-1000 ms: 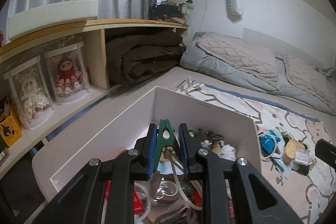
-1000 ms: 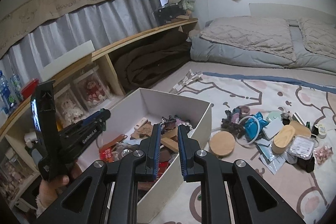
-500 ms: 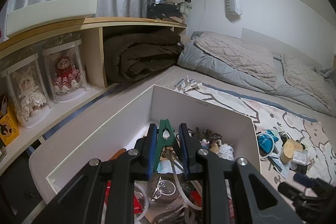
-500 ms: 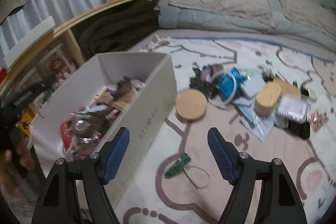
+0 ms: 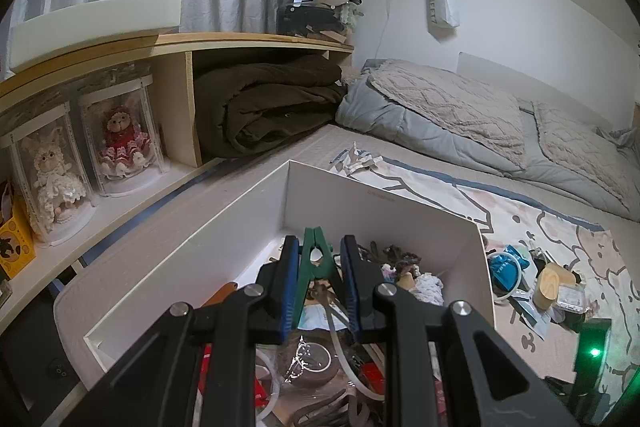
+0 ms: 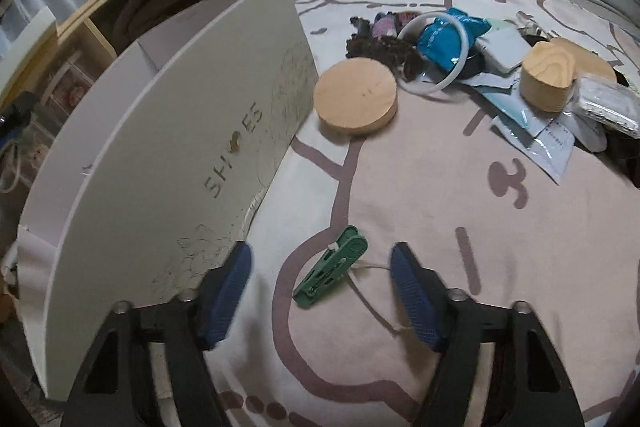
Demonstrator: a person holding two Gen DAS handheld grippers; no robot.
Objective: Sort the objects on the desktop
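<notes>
My left gripper is shut on a green clothespin and holds it above the open white shoe box, which holds several small items. My right gripper is open, low over the patterned mat. A second green clothespin with a white string lies on the mat between its fingers, apart from both pads. The box's side wall stands just left of the right gripper.
A round wooden disc lies beyond the clothespin. Behind it sits a pile: blue packet, white ring, wooden heart box, packets. Shelf with boxed dolls is at the left; bedding lies beyond.
My right gripper has opened wide and come down to the mat, straddling the second green clothespin. My left gripper has stayed over the box with its clothespin.
</notes>
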